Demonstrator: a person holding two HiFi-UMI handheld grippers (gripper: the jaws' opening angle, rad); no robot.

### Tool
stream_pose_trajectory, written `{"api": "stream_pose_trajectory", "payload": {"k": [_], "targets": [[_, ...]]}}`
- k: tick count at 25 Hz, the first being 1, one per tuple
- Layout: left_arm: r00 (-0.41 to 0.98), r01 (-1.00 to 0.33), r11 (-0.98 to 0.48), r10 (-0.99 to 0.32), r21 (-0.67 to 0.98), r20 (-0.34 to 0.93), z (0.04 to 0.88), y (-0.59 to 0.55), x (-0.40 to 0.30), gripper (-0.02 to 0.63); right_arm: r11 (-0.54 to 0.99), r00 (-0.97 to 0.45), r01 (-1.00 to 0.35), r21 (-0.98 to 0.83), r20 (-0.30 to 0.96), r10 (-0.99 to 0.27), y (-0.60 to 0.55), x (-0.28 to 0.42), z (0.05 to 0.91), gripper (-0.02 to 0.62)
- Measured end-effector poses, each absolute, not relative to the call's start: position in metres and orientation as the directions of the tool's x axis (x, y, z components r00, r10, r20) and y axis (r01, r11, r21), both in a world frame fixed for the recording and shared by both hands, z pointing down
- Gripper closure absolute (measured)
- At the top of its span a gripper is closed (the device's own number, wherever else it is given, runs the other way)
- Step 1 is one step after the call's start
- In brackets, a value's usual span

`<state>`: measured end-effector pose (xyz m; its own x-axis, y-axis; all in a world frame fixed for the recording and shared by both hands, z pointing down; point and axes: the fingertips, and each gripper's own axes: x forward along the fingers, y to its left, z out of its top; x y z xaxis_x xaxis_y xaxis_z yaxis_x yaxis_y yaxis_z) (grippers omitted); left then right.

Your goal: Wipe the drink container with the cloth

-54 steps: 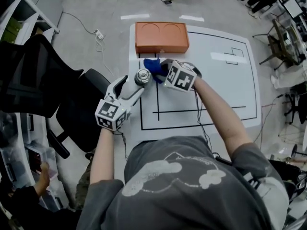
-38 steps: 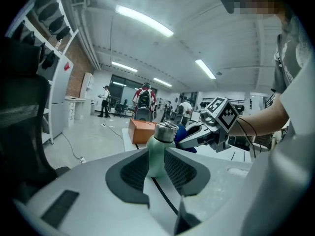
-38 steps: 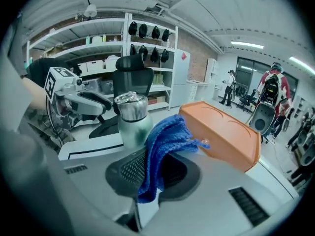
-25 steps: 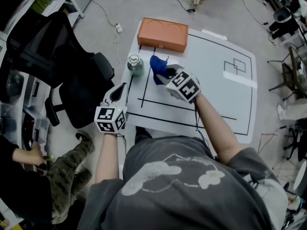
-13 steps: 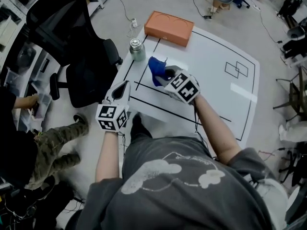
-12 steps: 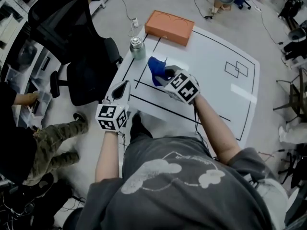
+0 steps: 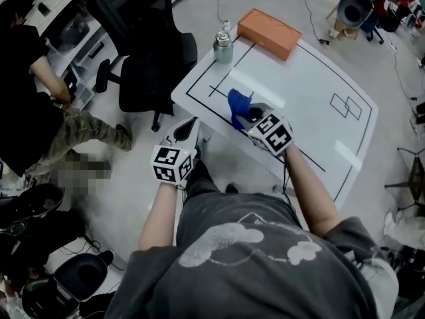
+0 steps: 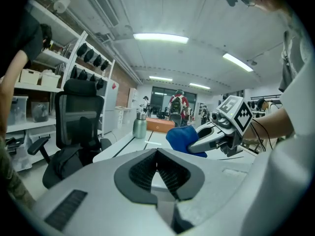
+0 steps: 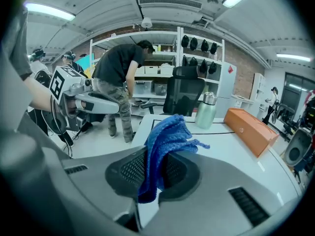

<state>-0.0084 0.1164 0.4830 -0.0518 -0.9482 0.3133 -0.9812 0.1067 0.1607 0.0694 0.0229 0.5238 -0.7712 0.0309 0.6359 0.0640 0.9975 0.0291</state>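
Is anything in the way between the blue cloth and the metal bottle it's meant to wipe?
Nothing visible is. The right gripper holds the blue cloth, and only bare white table lies between it and the bottle. The orange box sits off to the side of that path.

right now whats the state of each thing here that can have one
left gripper: jaws shut, nothing between them
right gripper: jaws shut on the blue cloth
blue cloth: bunched up, clamped in the right jaws
drink container: upright, cap on, at the table corner, apart from both grippers
orange box: lying flat at the table's far edge
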Motion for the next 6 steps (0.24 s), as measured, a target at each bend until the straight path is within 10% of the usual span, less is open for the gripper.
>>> {"api": "stream_pose_trajectory", "payload": {"k": [6], "targets": [[-0.091, -0.974, 0.149, -0.946, 0.169, 0.311, 0.480, 0.144, 0.008, 0.603, 0.997, -0.765, 0.077, 0.013, 0.641, 0.051, 0.044, 0.085, 0.522, 0.552]]}}
